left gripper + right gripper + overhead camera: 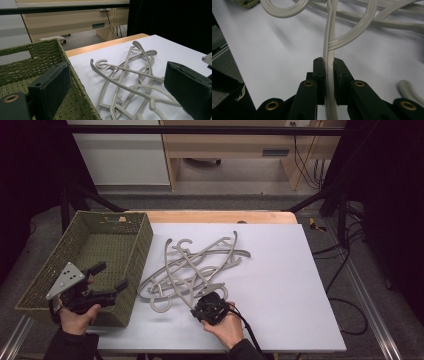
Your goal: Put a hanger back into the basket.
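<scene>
while pinched, one hanger runs between the right hand-held gripper jaws.

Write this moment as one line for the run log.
left hand-held gripper: open, over basket | right hand-held gripper: shut on hanger | hangers: tangled pile on white board

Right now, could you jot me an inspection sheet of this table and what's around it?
Surface: white board on a wooden table.
Job's things: tangled pile of grey hangers; green woven basket, nothing seen inside.
Clutter: nothing seen.
Grippers: left gripper open, over the basket's near corner; right gripper shut on one hanger's bar.
Cables: the right gripper's black cable trails off the near edge; more cables on the floor at right.
Surroundings: wooden desk behind, black frame.
</scene>
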Motion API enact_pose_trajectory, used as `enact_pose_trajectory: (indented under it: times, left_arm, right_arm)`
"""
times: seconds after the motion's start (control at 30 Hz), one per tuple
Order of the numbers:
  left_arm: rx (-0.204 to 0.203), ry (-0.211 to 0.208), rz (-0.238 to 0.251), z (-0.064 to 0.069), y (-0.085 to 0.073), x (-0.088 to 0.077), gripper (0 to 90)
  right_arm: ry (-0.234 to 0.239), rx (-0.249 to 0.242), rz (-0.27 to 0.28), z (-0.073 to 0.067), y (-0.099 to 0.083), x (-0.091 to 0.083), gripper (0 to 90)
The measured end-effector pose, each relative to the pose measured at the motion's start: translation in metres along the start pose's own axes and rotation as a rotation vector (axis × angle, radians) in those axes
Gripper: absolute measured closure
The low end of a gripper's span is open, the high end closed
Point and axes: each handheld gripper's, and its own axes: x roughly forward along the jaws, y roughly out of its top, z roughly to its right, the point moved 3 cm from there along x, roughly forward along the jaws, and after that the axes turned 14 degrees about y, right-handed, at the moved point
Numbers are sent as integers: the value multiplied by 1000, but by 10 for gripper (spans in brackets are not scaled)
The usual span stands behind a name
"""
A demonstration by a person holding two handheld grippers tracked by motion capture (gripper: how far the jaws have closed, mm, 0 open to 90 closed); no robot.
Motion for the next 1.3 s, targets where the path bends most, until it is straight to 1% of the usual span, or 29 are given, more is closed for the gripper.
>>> enact_pose_trajectory:
  times: [0.1, 0.13, 0.17, 0.23, 0.3, 0.37, 0.4, 0.43, 0.47, 0.5, 0.6, 0.63, 0.67, 0.73, 0.77, 0.83, 0.9, 0.93, 0.97, 1.0, 1.03, 1.07, 1.1, 1.17, 1.2, 1.23, 1.3]
  left_arm:
    - [8, -3, -2, 0, 0, 0, 68]
    - [10, -4, -2, 0, 0, 0, 68]
    - [8, -6, -1, 1, 0, 0, 68]
    - [23, -11, -4, 2, 0, 0, 69]
    - [41, -21, -9, 5, 1, 0, 71]
    - [56, -35, -13, 8, 1, 1, 72]
    - [61, -42, -15, 11, 1, 1, 72]
    - [74, -50, -16, 13, 2, 1, 73]
    - [84, -55, -20, 15, 2, 1, 74]
    - [95, -63, -23, 18, 2, 2, 74]
    - [131, -87, -34, 26, 2, 3, 74]
    - [144, -96, -42, 28, 2, 4, 74]
    - [154, -105, -46, 31, 2, 5, 74]
    - [175, -126, -59, 38, 1, 8, 75]
    - [195, -134, -66, 41, 1, 9, 75]
    - [229, -145, -76, 49, 0, 12, 75]
    - [258, -169, -87, 57, -1, 15, 75]
    - [275, -178, -93, 61, -2, 17, 75]
    - [293, -186, -100, 66, -2, 18, 75]
    - [324, -189, -107, 70, -3, 20, 75]
    - [339, -194, -113, 73, -3, 21, 75]
    - [339, -194, -113, 73, -3, 21, 76]
    - [384, -209, -122, 82, -5, 24, 78]
    - [435, -222, -128, 91, -6, 28, 82]
    - [476, -228, -138, 95, -7, 30, 81]
    - [499, -226, -141, 98, -7, 32, 81]
    - [552, -235, -152, 105, -8, 35, 83]
  right_arm:
    - [13, -36, 5, 1, 3, -13, 820]
    - [13, -39, 7, 1, 5, -18, 820]
    - [23, -49, 8, 1, 6, -24, 820]
    - [42, -73, 5, 2, 8, -34, 819]
    - [77, -100, 0, 3, 9, -46, 819]
    - [97, -107, -6, 5, 9, -56, 819]
    - [99, -111, -8, 6, 9, -61, 819]
    - [108, -125, -13, 8, 8, -66, 819]
    - [116, -125, -10, 10, 8, -70, 819]
    - [133, -137, -14, 12, 7, -75, 819]
    - [170, -149, -2, 16, 4, -88, 819]
    - [181, -163, -5, 17, 3, -92, 819]
    - [176, -163, -7, 18, 1, -96, 819]
    - [187, -175, -10, 21, -2, -103, 819]
    - [190, -176, -10, 22, -3, -106, 819]
    - [211, -191, -7, 25, -7, -112, 819]
    - [238, -219, -7, 26, -10, -117, 819]
    - [249, -211, -4, 25, -11, -119, 818]
    - [262, -230, -6, 26, -13, -121, 818]
    - [273, -232, -6, 26, -14, -123, 818]
    - [280, -237, -11, 27, -15, -124, 818]
    - [280, -237, -11, 27, -15, -124, 818]
    - [305, -250, -20, 27, -16, -125, 818]
    - [308, -254, -33, 27, -17, -126, 818]
    - [321, -257, -37, 27, -18, -125, 818]
    - [329, -254, -43, 27, -19, -125, 818]
    - [336, -260, -53, 27, -19, -126, 818]
